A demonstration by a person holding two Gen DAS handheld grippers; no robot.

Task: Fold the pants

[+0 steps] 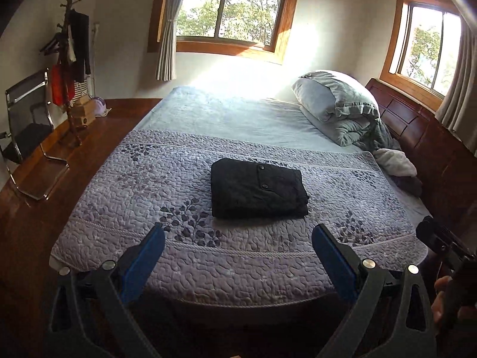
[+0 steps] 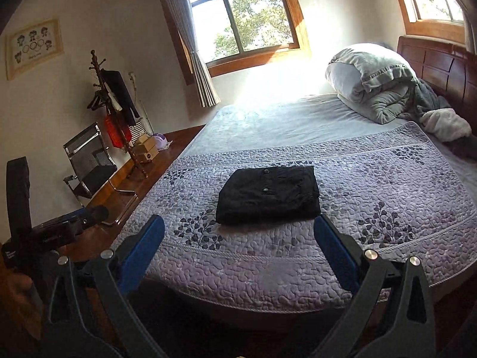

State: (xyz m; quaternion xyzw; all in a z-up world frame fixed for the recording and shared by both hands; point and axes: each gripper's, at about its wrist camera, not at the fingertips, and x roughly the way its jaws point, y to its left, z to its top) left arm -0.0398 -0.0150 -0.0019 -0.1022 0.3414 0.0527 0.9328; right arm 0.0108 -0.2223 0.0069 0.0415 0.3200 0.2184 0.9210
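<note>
Two hand-held grippers, left and right, we hold wide open and empty, well back from the black pants, folded compactly mid-quilt on the bed, apparently finished.

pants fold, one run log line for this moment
pants: folded, on quilt | left gripper: open, empty | right gripper: open, empty

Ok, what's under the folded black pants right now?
The folded pants lie flat on the purple quilted bedspread, its leaf pattern showing around them. Whatever sits directly beneath the bundle is covered.
</note>
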